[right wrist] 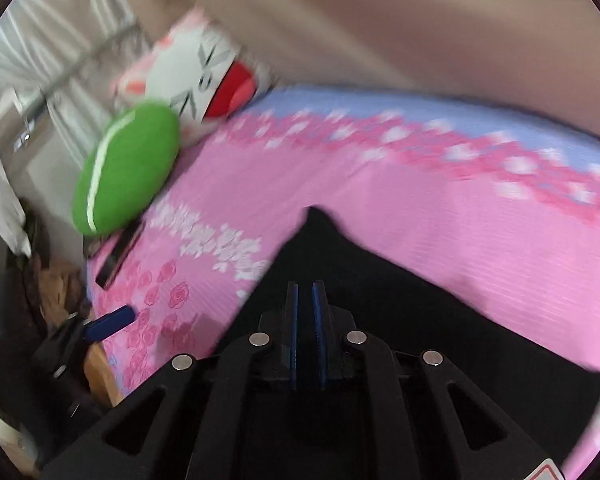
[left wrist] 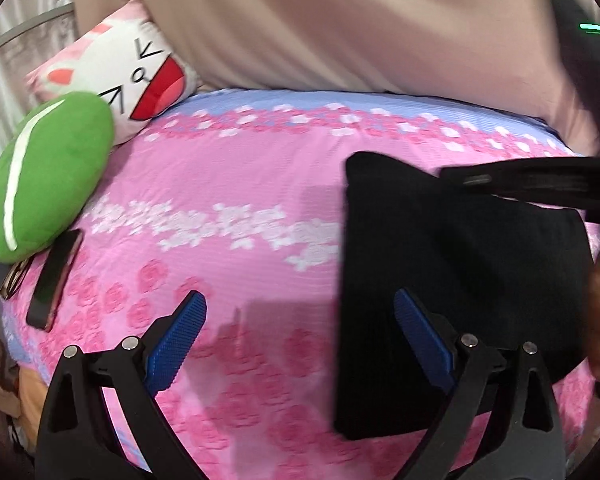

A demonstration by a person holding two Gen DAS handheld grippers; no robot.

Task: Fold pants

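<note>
The black pants (left wrist: 460, 280) lie folded into a compact block on the pink flowered bedspread (left wrist: 228, 184), at the right of the left wrist view. My left gripper (left wrist: 300, 308) is open and empty, its right finger over the pants' left edge. My right gripper (right wrist: 306, 292) has its jaws nearly closed just above the pants (right wrist: 340, 264); no cloth shows between the pads. The right gripper's body (left wrist: 540, 182) reaches in over the pants' far edge in the left wrist view. The left gripper's blue fingertip (right wrist: 112, 322) shows at the bed's left edge.
A green plush cushion (left wrist: 48, 176) and a white cartoon-face pillow (left wrist: 140, 76) sit at the bed's far left. A dark phone (left wrist: 54, 280) lies below the cushion, near the bed edge. A beige wall (left wrist: 340, 20) stands behind. Clutter (right wrist: 56, 288) lies beside the bed.
</note>
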